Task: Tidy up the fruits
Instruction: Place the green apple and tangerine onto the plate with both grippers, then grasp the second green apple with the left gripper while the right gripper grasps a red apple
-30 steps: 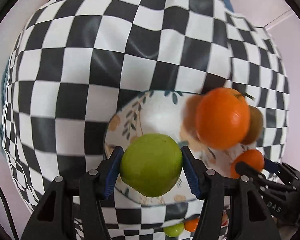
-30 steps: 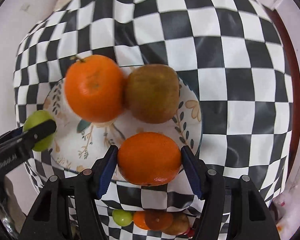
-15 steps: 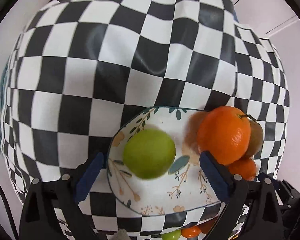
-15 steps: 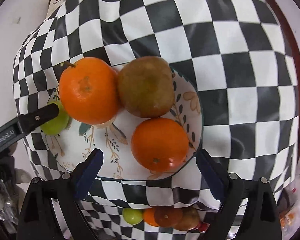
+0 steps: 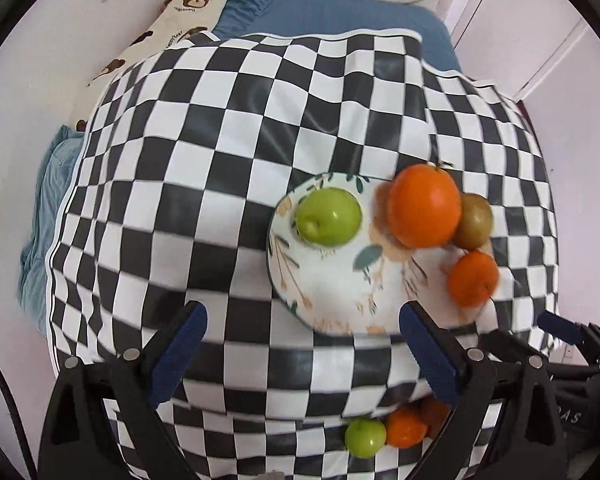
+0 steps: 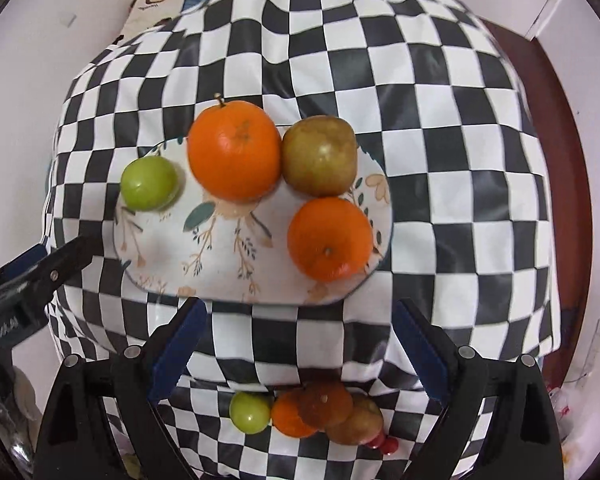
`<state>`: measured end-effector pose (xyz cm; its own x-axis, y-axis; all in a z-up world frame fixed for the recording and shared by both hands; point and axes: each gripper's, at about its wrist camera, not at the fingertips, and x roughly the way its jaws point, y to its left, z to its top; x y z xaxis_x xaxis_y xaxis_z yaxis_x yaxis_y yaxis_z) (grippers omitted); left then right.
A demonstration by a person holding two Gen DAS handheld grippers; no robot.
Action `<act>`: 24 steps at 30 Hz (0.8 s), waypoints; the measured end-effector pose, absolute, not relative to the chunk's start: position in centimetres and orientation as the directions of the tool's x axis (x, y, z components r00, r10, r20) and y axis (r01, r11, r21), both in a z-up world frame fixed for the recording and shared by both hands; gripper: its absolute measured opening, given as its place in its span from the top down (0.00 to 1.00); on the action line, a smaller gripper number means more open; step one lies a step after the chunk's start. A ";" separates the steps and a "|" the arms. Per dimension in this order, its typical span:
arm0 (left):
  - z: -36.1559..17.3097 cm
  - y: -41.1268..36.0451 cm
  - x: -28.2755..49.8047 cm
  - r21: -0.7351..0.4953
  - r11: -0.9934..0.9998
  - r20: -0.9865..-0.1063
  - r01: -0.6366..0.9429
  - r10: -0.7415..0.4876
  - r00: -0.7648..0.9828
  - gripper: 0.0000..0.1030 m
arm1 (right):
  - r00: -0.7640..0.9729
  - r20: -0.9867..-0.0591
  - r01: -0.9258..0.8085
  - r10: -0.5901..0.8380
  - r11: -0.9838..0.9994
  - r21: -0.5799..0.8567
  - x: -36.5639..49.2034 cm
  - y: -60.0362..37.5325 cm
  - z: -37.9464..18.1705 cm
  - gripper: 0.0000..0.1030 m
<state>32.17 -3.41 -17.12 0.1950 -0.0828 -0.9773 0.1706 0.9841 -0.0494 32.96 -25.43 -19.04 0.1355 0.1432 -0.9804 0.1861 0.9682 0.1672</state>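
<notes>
A floral white plate (image 5: pixel 340 280) (image 6: pixel 220 248) sits on a black-and-white checked cloth. On it lie a green apple (image 5: pixel 327 216) (image 6: pixel 149 188), a large orange (image 5: pixel 424 206) (image 6: pixel 234 149), a brown pear-like fruit (image 5: pixel 474 221) (image 6: pixel 319 156) and a small orange (image 5: pixel 473 278) (image 6: pixel 330 239). My left gripper (image 5: pixel 304 356) is open and empty, held back from the plate's near-left rim. My right gripper (image 6: pixel 300 350) is open and empty, just short of the plate's near edge.
The checked cloth (image 5: pixel 204 160) covers a table that drops off on all sides. A blue bedcover (image 5: pixel 340 12) and a bear-print pillow (image 5: pixel 172 20) lie beyond it. The left gripper's fingers (image 6: pixel 40 272) show at the left of the right wrist view.
Both grippers opened and let go of their fruits: the green apple and the small orange now rest on the plate. Both grippers pulled back and up from the plate.
</notes>
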 end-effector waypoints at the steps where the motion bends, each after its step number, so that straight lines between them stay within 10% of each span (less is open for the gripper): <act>1: -16.6 -3.1 31.4 -0.058 0.983 -0.976 0.172 -0.092 0.198 0.04 | 0.144 -0.979 0.182 0.142 0.969 0.167 32.4 -24.9 -18.9 0.07; 24: -8.0 -3.2 19.9 -0.038 0.981 -0.902 0.189 -0.115 0.416 0.04 | 0.405 -0.909 0.162 0.095 0.971 0.174 20.9 -22.7 -8.3 0.07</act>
<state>19.91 -3.17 -7.95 0.4162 -0.1147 -0.9020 0.1888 0.9813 -0.0377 20.93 -22.67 -8.28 0.4051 0.0953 -0.9093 0.1621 0.9713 0.1741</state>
